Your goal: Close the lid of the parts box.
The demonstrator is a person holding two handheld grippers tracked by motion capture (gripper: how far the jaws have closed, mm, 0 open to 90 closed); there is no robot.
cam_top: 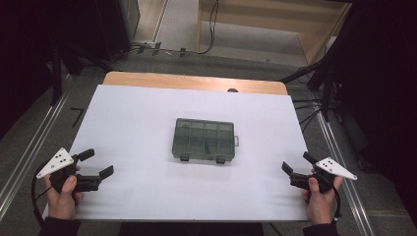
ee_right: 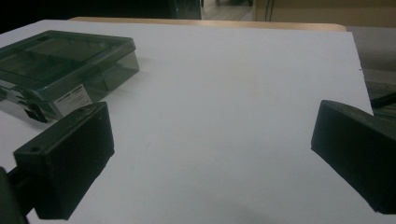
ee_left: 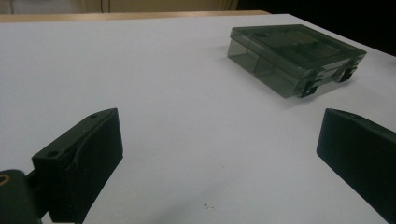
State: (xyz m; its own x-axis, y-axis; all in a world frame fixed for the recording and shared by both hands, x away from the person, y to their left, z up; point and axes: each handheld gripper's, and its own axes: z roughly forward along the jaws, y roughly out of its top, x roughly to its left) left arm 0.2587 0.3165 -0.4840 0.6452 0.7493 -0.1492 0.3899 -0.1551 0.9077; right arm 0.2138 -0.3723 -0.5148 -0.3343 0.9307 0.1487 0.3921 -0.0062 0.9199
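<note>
Closed organizer box (cam_top: 205,140) mid-table (cam_top: 147,196)

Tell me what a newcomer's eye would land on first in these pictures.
The eye goes first to the smoky translucent compartment box, lid closed, lying alone in the middle of the white tabletop, its two latches facing the person. Next come the two hand-held grippers at the near corners: the left gripper and the right gripper, both with jaws spread wide and well apart from the box.
</note>
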